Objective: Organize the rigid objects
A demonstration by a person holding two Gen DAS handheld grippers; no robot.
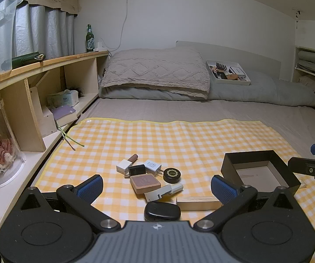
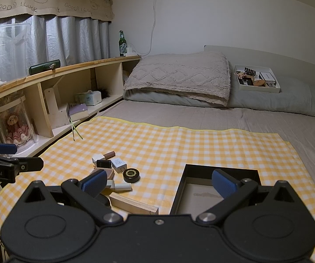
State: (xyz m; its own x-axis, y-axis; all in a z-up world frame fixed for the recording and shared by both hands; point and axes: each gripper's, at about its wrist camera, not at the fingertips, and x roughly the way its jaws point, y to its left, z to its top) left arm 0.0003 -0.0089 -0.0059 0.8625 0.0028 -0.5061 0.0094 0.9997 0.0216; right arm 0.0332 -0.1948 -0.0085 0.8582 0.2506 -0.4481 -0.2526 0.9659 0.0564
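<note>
A cluster of small rigid objects lies on the yellow checked mat (image 1: 157, 135): a brown lipstick tube (image 1: 133, 158), white chargers (image 1: 153, 165), a black adapter (image 1: 137, 170), a round black tin (image 1: 172, 175), a square wooden compact (image 1: 145, 183), a wooden block (image 1: 198, 203) and a black case (image 1: 162, 211). An empty black box (image 1: 260, 171) sits to their right. My left gripper (image 1: 157, 188) is open just before the cluster. My right gripper (image 2: 159, 183) is open and empty, between the cluster and the box (image 2: 201, 194).
A wooden shelf unit (image 1: 47, 87) with a green bottle (image 1: 89, 38) runs along the left. Pillows (image 1: 157, 72) and a white tray of items (image 1: 228, 72) lie at the bed's far end. Grey sheet surrounds the mat.
</note>
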